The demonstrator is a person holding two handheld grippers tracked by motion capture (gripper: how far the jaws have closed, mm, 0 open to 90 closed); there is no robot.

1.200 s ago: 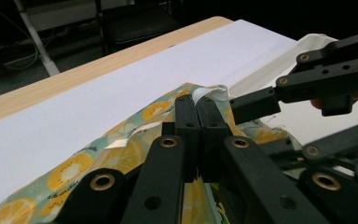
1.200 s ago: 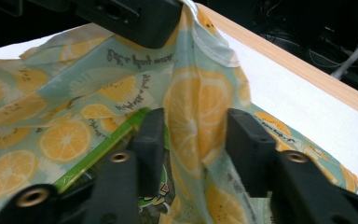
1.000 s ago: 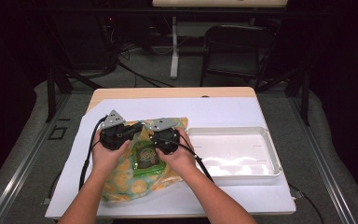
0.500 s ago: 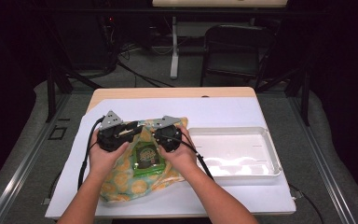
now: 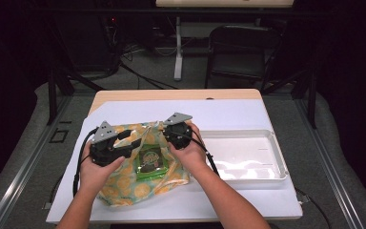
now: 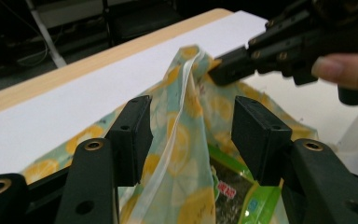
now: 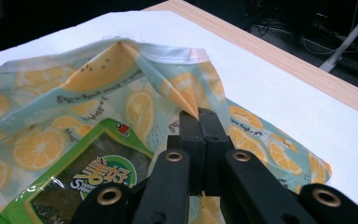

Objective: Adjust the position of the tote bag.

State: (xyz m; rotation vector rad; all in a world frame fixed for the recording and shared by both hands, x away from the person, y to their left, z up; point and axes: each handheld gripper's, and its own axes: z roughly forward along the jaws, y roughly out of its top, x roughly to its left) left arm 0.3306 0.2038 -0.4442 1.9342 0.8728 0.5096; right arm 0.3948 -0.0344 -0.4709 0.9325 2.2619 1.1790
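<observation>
Two grippers work a lemon-print bag (image 5: pixel 138 183) near the table's (image 5: pixel 248 112) front left corner: right gripper (image 7: pixel 199 116) clenched on its fabric, left gripper (image 6: pixel 191 135) just opened, straddling the bag's rim.

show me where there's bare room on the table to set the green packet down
Free: the white tray, bare inside, and the white sheet behind the bag, up to the wooden edge. Also the front strip right of the bag. Crowded: the left middle, where both grippers work over the bag and packet.

Black jaws, brass-ringed screws, seemingly bare forearms
</observation>
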